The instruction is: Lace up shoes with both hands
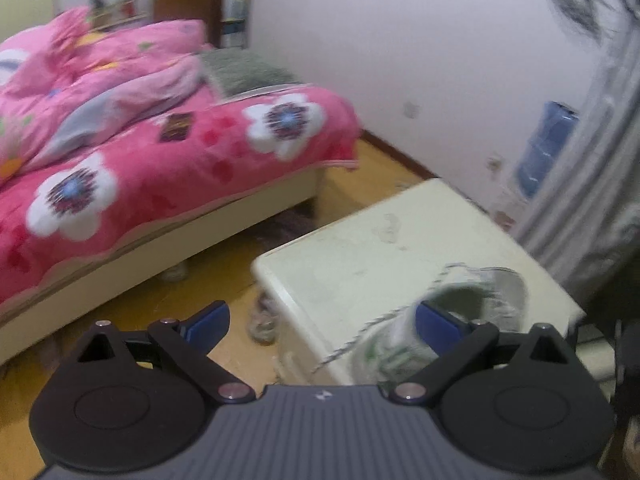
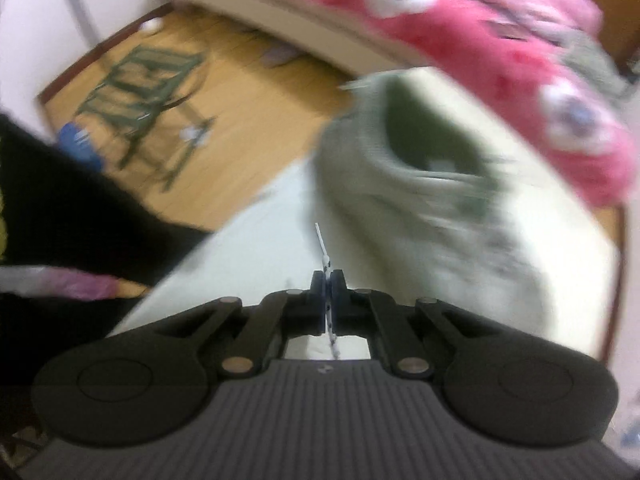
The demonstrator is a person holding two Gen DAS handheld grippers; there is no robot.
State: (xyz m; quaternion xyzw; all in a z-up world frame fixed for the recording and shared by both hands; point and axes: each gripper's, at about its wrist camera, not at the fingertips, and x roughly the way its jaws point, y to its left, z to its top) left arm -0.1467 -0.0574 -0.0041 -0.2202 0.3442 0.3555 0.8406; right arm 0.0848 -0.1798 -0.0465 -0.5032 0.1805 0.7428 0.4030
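Left wrist: cream table (image 1: 352, 256), pink bed (image 1: 160, 160)

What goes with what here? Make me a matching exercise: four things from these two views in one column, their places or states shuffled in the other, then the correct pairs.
Things:
1. left claw
2. right claw
3. shoe
4. flowered pink blanket

Places or states:
A. spread over the bed
B. shut on the speckled shoelace
C. open, nothing between its fingers
D. lying on the white table

Pairs: 1-C, 2-B, 3-D, 4-A
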